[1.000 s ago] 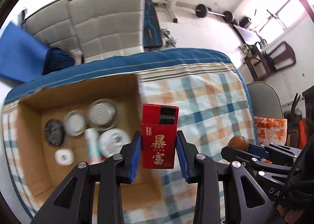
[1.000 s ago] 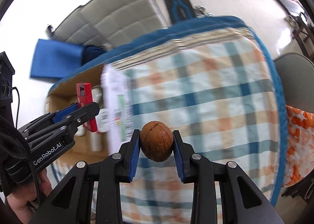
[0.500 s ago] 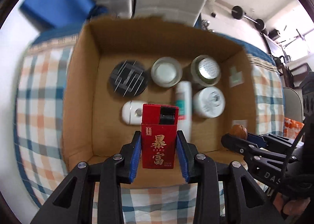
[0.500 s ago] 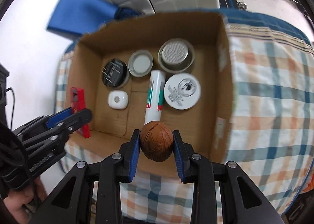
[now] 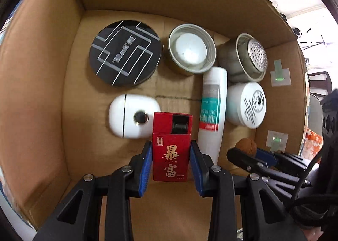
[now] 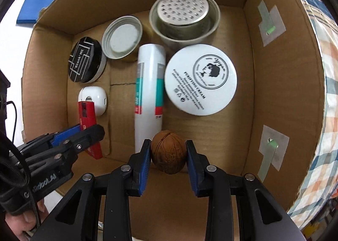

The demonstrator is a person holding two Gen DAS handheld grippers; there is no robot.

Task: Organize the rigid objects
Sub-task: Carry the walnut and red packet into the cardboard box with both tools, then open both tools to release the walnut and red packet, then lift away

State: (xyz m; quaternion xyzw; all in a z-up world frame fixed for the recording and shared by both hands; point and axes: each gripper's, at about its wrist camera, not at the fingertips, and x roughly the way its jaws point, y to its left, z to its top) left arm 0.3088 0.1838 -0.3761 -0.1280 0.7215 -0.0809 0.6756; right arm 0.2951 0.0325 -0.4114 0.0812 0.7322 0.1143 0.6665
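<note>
My left gripper [image 5: 170, 154] is shut on a red lighter box with gold characters [image 5: 171, 152], held inside the cardboard box [image 5: 42, 72] near its front wall. My right gripper [image 6: 168, 153] is shut on a brown walnut [image 6: 168, 152], also low inside the box, just past the foot of a white tube [image 6: 150, 91]. Each view shows the other gripper: the right gripper [image 5: 246, 152] holding the walnut [image 5: 246, 146] in the left wrist view, the left gripper [image 6: 84, 133] gripping the red box [image 6: 88, 122] in the right wrist view.
On the box floor lie a black round tin [image 5: 125, 53], an upturned metal lid [image 5: 191, 48], a perforated steel cup [image 5: 245, 57], a white cream jar [image 6: 200, 82] and a white earbud case [image 5: 133, 116]. Checked cloth [image 6: 325, 93] covers the table right of the box.
Both grippers swung from over the checked cloth to above the box, then sank into it. The lighter box and the walnut stayed gripped throughout.
</note>
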